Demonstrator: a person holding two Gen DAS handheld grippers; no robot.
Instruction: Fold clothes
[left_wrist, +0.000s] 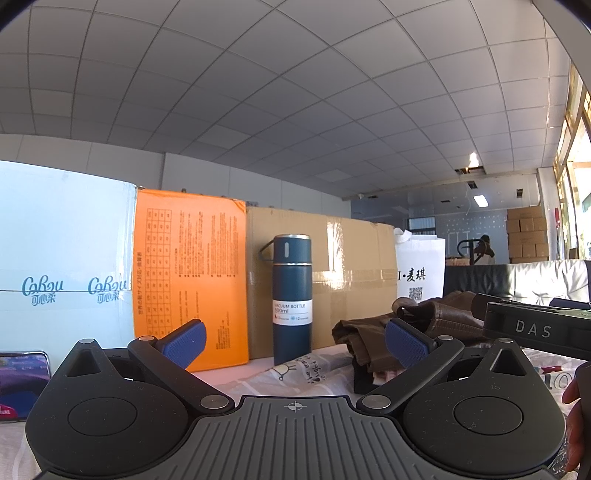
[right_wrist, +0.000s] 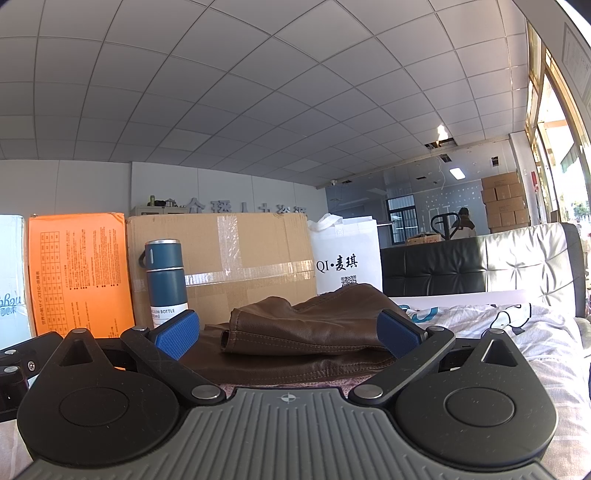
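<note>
My left gripper (left_wrist: 295, 341) and right gripper (right_wrist: 287, 332) gape, empty. A brown jacket (right_wrist: 314, 328) lies on the printed sheet (right_wrist: 517, 332), boxes (right_wrist: 236, 258) behind.

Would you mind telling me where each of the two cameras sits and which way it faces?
Left wrist view: on the left gripper, looking level at the blue vacuum bottle before the cardboard box; its open blue pads, the right gripper's body and a hand show.
Right wrist view: on the right gripper, looking level at the brown leather garment; its open blue pads show.
Shared: bottle, garment, cardboard box, orange box, white bag.
</note>
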